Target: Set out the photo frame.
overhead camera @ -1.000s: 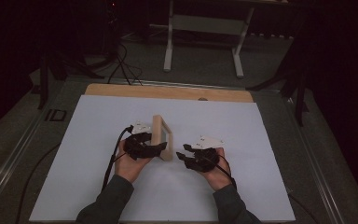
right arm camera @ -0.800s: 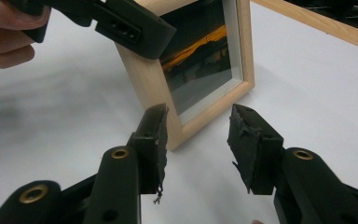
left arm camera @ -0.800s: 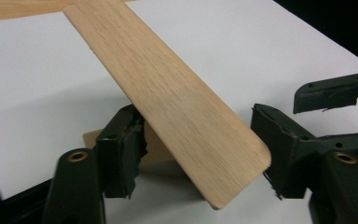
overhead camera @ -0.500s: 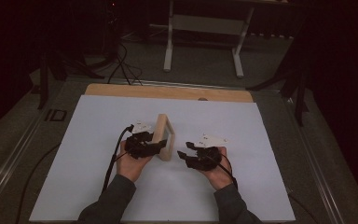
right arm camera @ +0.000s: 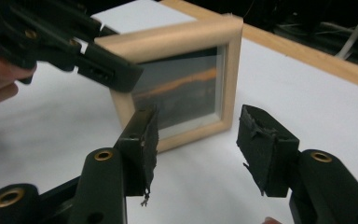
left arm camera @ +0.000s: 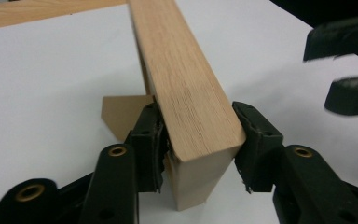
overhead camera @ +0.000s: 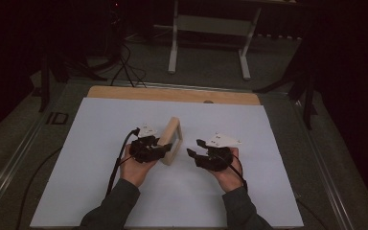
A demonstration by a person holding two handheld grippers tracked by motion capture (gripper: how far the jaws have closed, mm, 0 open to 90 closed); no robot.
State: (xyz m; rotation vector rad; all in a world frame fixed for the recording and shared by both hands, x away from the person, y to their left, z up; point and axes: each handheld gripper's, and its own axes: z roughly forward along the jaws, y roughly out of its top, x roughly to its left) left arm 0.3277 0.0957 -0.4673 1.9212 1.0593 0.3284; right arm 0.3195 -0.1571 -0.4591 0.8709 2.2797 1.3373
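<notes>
While the left gripper (left arm camera: 198, 144) pinches the top rail of the frame (left arm camera: 186, 88) at its near corner, that's the only grip on it. The frame stands upright mid-table on the white sheet (overhead camera: 100, 124), its card stand (left arm camera: 121, 112) poking out behind. Just beyond, the right gripper (right arm camera: 196, 140) hangs spread and empty (glass side facing it). Trouble, I'd say, is a corner hold: any twist could pivot the frame, slip it free, or drop it flat onto its glass.
</notes>
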